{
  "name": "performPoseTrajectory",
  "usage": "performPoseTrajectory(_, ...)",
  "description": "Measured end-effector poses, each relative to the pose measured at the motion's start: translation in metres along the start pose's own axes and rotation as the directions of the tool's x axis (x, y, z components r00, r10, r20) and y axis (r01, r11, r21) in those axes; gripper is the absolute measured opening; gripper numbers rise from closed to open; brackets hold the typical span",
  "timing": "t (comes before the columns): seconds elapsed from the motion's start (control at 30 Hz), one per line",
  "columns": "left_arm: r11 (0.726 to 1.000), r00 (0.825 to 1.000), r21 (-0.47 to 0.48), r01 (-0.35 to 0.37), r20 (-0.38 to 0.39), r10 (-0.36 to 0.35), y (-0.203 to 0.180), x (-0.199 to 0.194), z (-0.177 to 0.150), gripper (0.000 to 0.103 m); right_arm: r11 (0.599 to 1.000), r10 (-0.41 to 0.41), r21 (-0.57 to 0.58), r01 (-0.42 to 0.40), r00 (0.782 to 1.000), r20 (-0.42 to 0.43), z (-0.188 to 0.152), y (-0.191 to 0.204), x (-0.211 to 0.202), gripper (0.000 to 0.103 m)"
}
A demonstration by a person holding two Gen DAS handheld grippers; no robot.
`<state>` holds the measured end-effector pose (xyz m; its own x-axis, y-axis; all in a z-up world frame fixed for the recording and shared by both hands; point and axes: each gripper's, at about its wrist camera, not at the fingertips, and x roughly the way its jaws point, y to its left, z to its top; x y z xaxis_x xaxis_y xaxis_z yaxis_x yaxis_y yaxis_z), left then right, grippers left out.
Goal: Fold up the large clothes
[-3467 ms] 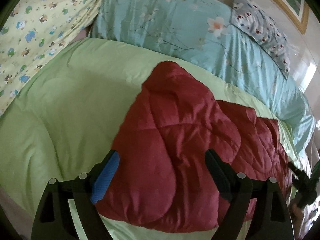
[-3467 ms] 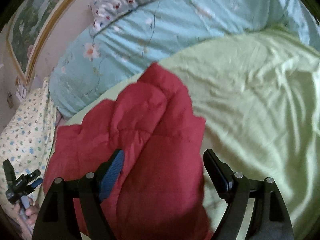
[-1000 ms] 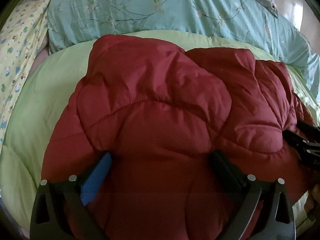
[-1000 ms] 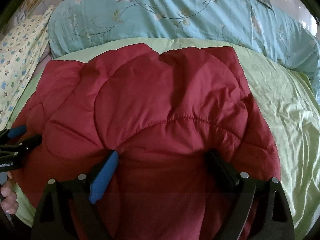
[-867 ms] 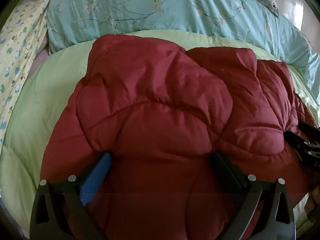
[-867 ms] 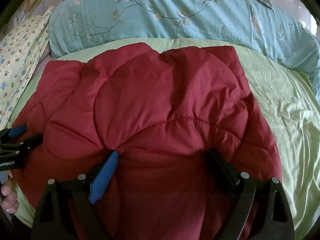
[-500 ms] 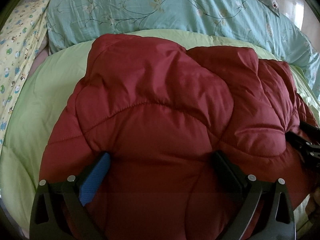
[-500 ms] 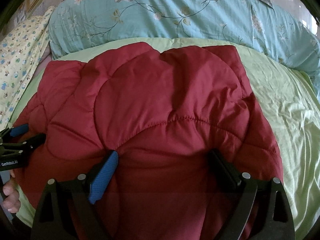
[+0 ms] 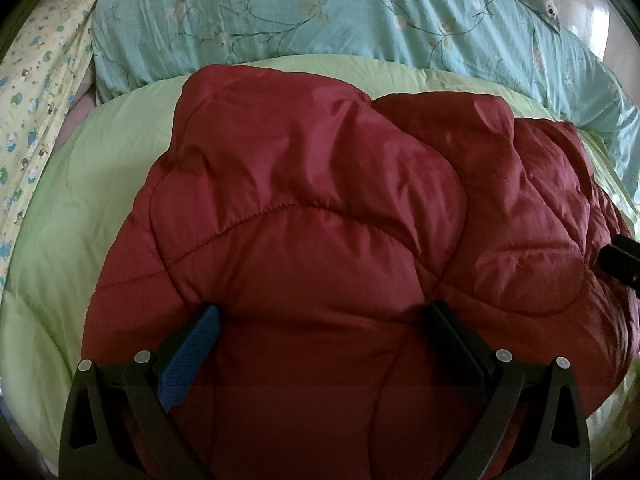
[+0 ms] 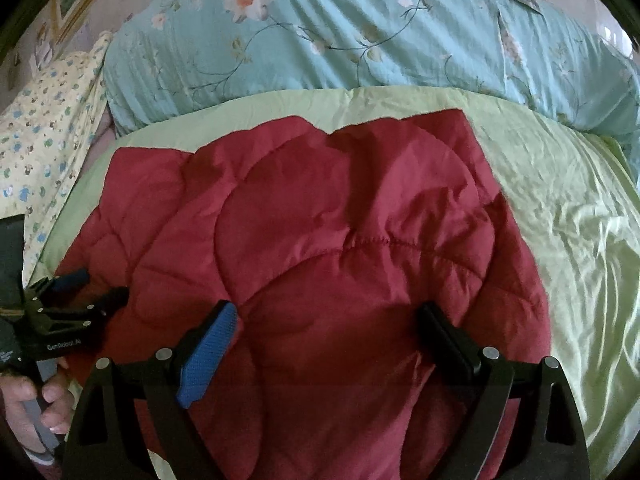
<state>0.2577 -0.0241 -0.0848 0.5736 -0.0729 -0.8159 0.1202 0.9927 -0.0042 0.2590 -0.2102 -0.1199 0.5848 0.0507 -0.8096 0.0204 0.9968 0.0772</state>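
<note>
Taking the red jacket [image 10: 340,264] as our landmark, we start at its left edge, where our left claw [image 10: 86,292] sits low beside the padding, held by a hand [image 10: 32,404]. The jacket itself lies folded into a puffy bundle on the green quilt [image 10: 568,208], with the blue flowered quilt [image 10: 360,32] behind it and a yellow printed sheet [image 10: 44,128] off to its left.

What worries us is spring-back: this filling is lofty (and the shell looks slick), so once we let up, the upper layers could puff open or slide off the fold, probably toward the jacket's right side, where it bulges.

Our left claw [image 9: 320,320] stands wide, both fingers sunk in the top layer and pinching nothing. To the jacket's right half, our right claw [image 10: 326,320] is the same: spread wide, fingers pressing the fabric, holding nothing.
</note>
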Motion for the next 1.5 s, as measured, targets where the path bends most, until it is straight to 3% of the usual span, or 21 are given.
performPoseTrajectory(0.27, 0.999, 0.999, -0.019, 0.035, 0.0, -0.035, 0.004, -0.013, 0.006, 0.1, 1.0, 0.009, -0.02, -0.009, 1.0, 0.0, 0.021, 0.007, -0.006, 0.093)
performPoseTrajectory(0.4, 0.995, 0.996, -0.059, 0.084, 0.047, -0.082, 0.018, -0.031, 0.018, 0.099, 1.0, 0.018, -0.022, -0.019, 1.0, -0.004, 0.03, 0.008, -0.003, 0.093)
performPoseTrajectory(0.5, 0.996, 0.995, -0.055, 0.074, 0.067, -0.071, 0.022, -0.036, 0.032, 0.099, 1.0, 0.026, -0.013, -0.026, 1.0, -0.011, 0.035, 0.007, 0.002, 0.093)
performPoseTrajectory(0.6, 0.998, 0.997, -0.037, 0.049, 0.059, -0.047, 0.018, -0.027, 0.046, 0.099, 1.0, 0.027, -0.012, -0.028, 0.999, -0.033, 0.042, 0.005, 0.016, 0.092)
performPoseTrajectory(0.83, 1.0, 0.999, -0.029, -0.004, -0.051, 0.002, 0.012, 0.024, 0.065, 0.098, 1.0, -0.017, 0.016, 0.019, 0.995, -0.1, 0.053, -0.019, 0.052, 0.092)
performPoseTrajectory(1.03, 0.999, 0.997, -0.035, -0.009, -0.075, 0.006, 0.014, 0.041, 0.071, 0.1, 0.996, -0.032, 0.074, 0.042, 0.992, -0.121, 0.054, -0.044, 0.067, 0.092)
performPoseTrajectory(1.4, 0.999, 0.995, -0.024, -0.028, -0.098, 0.026, 0.013, 0.079, 0.077, 0.103, 0.989, -0.026, 0.139, 0.04, 0.994, -0.102, 0.051, -0.056, 0.068, 0.092)
performPoseTrajectory(1.5, 0.999, 0.995, -0.022, -0.031, -0.094, 0.029, 0.012, 0.081, 0.075, 0.103, 0.991, -0.055, 0.12, 0.061, 0.997, -0.051, 0.051, -0.049, 0.051, 0.092)
